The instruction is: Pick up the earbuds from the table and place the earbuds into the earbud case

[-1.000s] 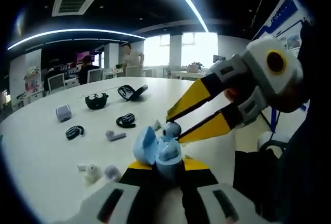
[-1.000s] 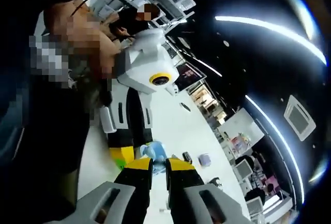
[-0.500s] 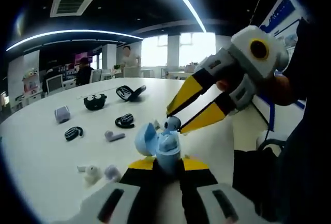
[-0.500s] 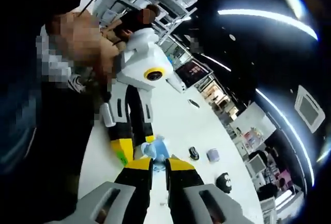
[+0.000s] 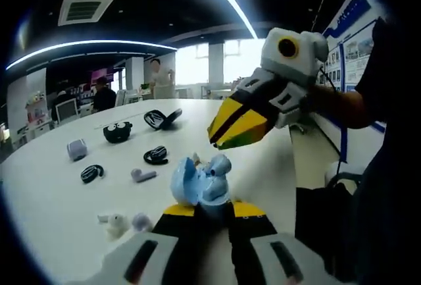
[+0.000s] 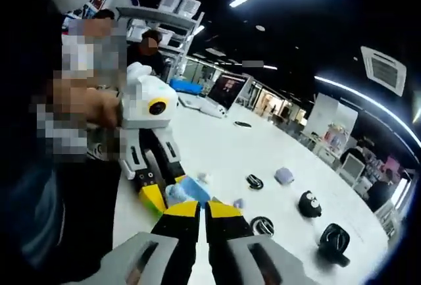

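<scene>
The light blue earbud case (image 5: pixel 200 186) is sitting between the tips of the left tool (image 5: pixel 205 216), which is clamped on its lower half so that the opened lid (image 5: pixel 183 181) is leaning away to the left and the cavities are facing up, free for loading. A blue earbud (image 5: pixel 219 164) is resting at the top of the case, on the side nearest to the right tool; whether it is fully seated I cannot tell. In the right gripper view the same case (image 6: pixel 186 191) is lying just in front of the right tool's tips (image 6: pixel 201 209), with the left tool (image 6: pixel 152 166) reaching in from the left.

The right tool (image 5: pixel 238 125) is hanging above and to the right of the case, apart from it. Its yellow jaws are standing together and seem to be carrying nothing, which suggests the earbud is already given to the case.

Beyond the left tool, on the white counter (image 5: pixel 46 186), other items are lying well apart from the case: a pale earbud (image 5: pixel 145 174), black ear-hook sets (image 5: pixel 158 155) and (image 5: pixel 92 172), a lilac case (image 5: pixel 76 149), a black case with eyes (image 5: pixel 117 131), an open black case (image 5: pixel 161 118), and near the tool's left side two small white pieces (image 5: pixel 125 221). Probably these are waiting for later.
</scene>
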The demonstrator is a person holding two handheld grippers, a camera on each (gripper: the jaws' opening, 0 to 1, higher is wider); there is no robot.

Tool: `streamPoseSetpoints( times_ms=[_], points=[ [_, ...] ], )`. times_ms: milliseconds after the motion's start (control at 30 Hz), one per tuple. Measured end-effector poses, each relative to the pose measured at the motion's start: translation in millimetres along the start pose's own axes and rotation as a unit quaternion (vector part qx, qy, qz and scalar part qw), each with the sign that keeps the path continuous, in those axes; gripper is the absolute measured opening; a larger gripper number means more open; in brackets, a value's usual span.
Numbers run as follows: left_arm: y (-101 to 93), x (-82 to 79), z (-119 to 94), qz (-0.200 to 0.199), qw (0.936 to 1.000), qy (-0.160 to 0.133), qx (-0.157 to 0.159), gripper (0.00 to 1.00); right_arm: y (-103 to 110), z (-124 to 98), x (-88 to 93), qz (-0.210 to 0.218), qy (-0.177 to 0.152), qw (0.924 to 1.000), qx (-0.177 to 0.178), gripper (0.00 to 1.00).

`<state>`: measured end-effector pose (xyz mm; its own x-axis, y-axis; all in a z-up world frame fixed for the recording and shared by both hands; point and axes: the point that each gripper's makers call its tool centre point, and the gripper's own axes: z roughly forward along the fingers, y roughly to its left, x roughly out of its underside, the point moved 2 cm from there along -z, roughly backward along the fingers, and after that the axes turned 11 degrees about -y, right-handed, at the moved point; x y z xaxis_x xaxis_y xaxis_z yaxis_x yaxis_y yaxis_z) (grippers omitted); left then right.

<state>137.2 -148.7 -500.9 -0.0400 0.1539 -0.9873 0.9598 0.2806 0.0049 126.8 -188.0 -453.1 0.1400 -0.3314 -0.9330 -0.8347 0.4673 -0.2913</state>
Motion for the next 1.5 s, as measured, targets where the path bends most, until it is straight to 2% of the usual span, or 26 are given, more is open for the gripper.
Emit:
streamPoseSetpoints(
  times_ms=[133, 300, 367, 533, 633, 733, 867, 1233, 1500],
  points=[
    [-0.5, 0.0, 0.4, -0.001, 1.0, -0.001, 0.0, 0.19, 4.7, -0.1, 2.0, 0.009, 0.004, 0.9999, 0.001, 0.08],
    [-0.7, 0.4, -0.4, -0.006, 1.0, -0.003, -0.002, 0.19, 2.2, -8.2, 3.5, 0.026, 0.0, 0.9995, 0.021, 0.08],
    [-0.6, 0.5, -0.8, -0.007, 1.0, -0.003, -0.002, 0.19, 4.1, -10.9, 2.0, 0.032, -0.004, 0.9992, 0.023, 0.12],
    [-0.3, 0.3, -0.7, -0.005, 1.0, -0.001, -0.001, 0.19, 21.9, -1.8, 3.5, 0.011, 0.007, 0.9997, 0.023, 0.2],
    [-0.4, -0.1, 0.3, 0.0, 1.0, 0.002, 0.001, 0.19, 21.7, 4.6, 1.2, 0.022, -0.005, 0.9992, 0.032, 0.23],
    [-0.2, -0.1, 1.2, 0.001, 1.0, 0.003, 0.002, 0.19, 16.7, 7.5, 0.2, 0.033, -0.013, 0.9985, 0.042, 0.22],
    [-0.4, 0.0, 1.2, 0.002, 1.0, 0.002, 0.002, 0.19, 18.3, 10.9, 3.4, 0.057, -0.014, 0.9975, 0.039, 0.19],
    [-0.5, 0.2, -0.4, 0.005, 1.0, -0.001, 0.003, 0.19, 12.9, 13.7, 5.6, 0.089, -0.014, 0.9954, 0.032, 0.15],
    [-1.2, -0.9, -0.2, 0.021, 0.9997, 0.004, 0.009, 0.19, 1.3, 12.0, 0.1, 0.147, -0.024, 0.9886, 0.02, 0.12]
  ],
)
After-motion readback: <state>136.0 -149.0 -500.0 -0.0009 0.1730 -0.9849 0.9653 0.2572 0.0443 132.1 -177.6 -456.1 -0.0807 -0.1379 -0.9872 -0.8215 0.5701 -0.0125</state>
